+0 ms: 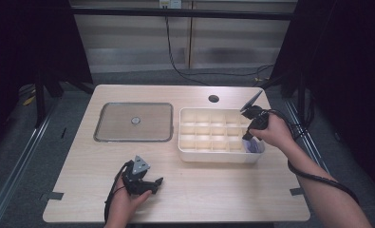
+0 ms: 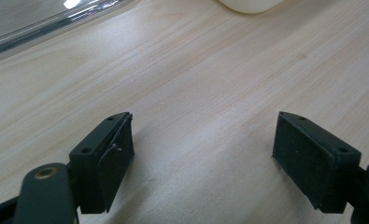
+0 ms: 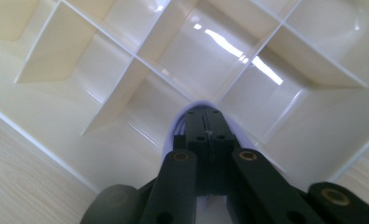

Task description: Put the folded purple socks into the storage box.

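The right gripper [image 3: 205, 122] has its jaws pressed together on a pale lilac item [image 3: 173, 133], thin and soft-looking, inside the near right corner cell of the cream divided organizer box [image 1: 193, 153]. I judge this placing or lifting step as underway, not finished, since the jaws are not yet let go. All other cells look bare. The left gripper [image 2: 203, 154] rests on the tabletop [image 1: 223, 185], jaws spread with nothing between them. A steel tray [image 1: 104, 118] sits left, holding 1 small round piece [image 1: 135, 120].
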